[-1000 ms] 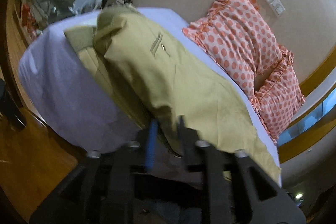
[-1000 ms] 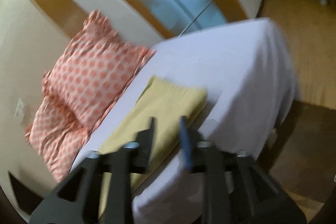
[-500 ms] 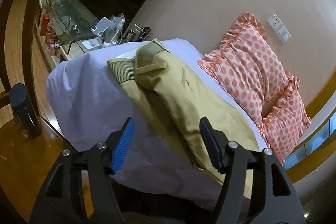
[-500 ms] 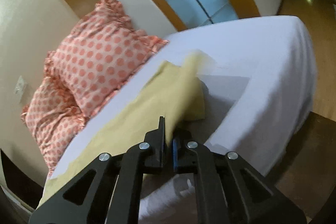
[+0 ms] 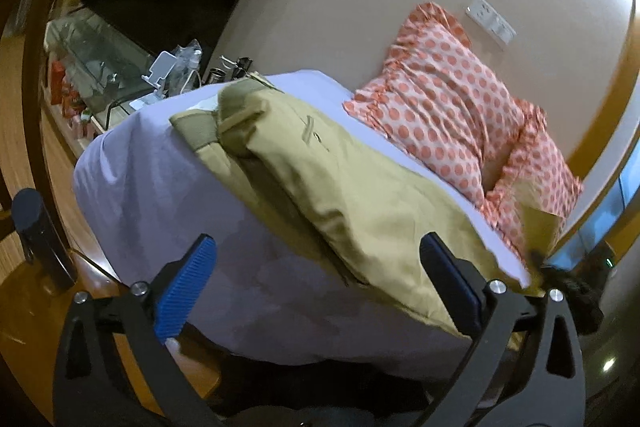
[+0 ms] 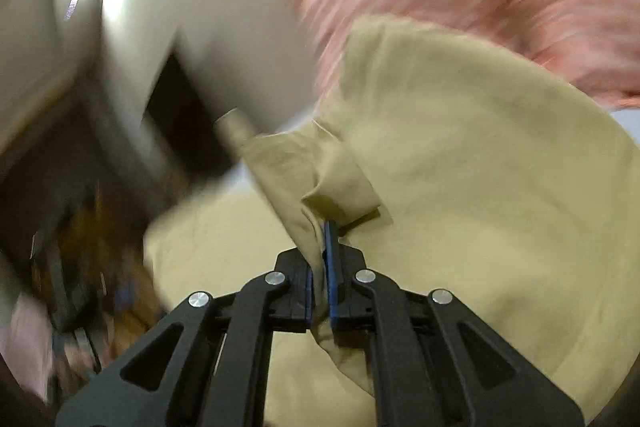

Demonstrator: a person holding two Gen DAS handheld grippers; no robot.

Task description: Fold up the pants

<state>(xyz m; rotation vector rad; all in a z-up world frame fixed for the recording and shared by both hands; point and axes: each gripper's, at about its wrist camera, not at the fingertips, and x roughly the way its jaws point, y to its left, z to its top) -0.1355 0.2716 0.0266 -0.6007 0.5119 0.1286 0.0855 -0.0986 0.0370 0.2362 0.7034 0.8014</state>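
Observation:
Khaki pants (image 5: pixel 320 183) lie along a bed with a lavender sheet (image 5: pixel 168 199), waistband toward the far left end. My left gripper (image 5: pixel 316 263) is open and empty, held off the near edge of the bed beside the pants. My right gripper (image 6: pixel 319 247) is shut on the hem end of the pants (image 6: pixel 460 155) and holds it lifted, so the cloth folds back over itself. In the left wrist view the lifted hem (image 5: pixel 540 231) and the right gripper show at the far right.
Two orange polka-dot pillows (image 5: pixel 460 115) lean on the wall behind the pants. A cluttered glass-topped side table (image 5: pixel 120 75) stands past the bed's left end. A dark post (image 5: pixel 36 231) stands on the wooden floor at the left. The right wrist view is motion-blurred.
My left gripper opened, let go of the pants and drew back. My right gripper shut on the hem end and swung it up and toward the waistband.

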